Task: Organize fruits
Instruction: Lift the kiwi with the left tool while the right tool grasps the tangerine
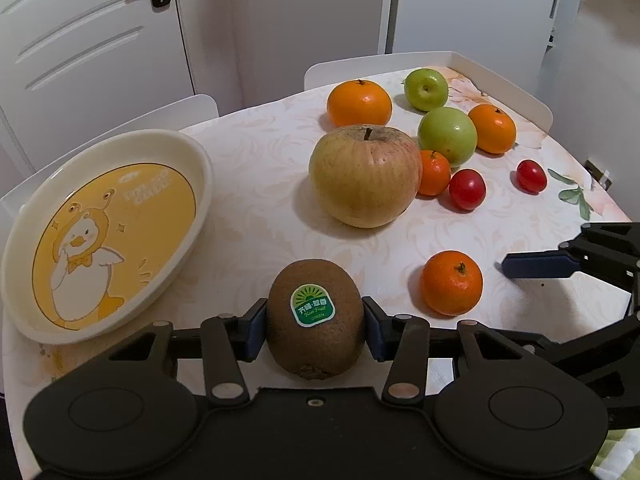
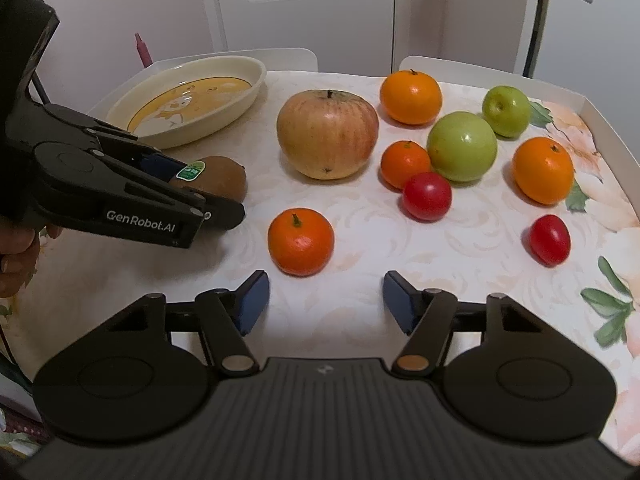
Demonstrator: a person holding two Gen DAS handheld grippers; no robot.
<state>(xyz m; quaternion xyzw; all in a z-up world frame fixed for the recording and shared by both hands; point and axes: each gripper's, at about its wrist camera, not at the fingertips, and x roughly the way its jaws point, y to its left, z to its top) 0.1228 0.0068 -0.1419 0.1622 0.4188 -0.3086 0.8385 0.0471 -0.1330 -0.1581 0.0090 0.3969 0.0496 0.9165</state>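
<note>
A brown kiwi (image 1: 315, 332) with a green sticker rests on the table, and my left gripper (image 1: 315, 312) is shut on it, blue pads pressing both sides. The kiwi (image 2: 224, 176) also shows beside that gripper in the right wrist view. My right gripper (image 2: 325, 292) stands open over the tablecloth with nothing between its fingers. A small orange (image 2: 301, 241) lies just ahead of it. A cream plate (image 1: 192, 208) with a yellow duck picture sits left of the kiwi, with nothing in it.
Further back lie a large apple (image 2: 327, 134), two big oranges (image 2: 411, 97), two green apples (image 2: 462, 146), another small orange (image 2: 404, 162) and two red tomatoes (image 2: 427, 196). White chair backs (image 1: 360, 66) and a door (image 1: 80, 40) stand behind the table.
</note>
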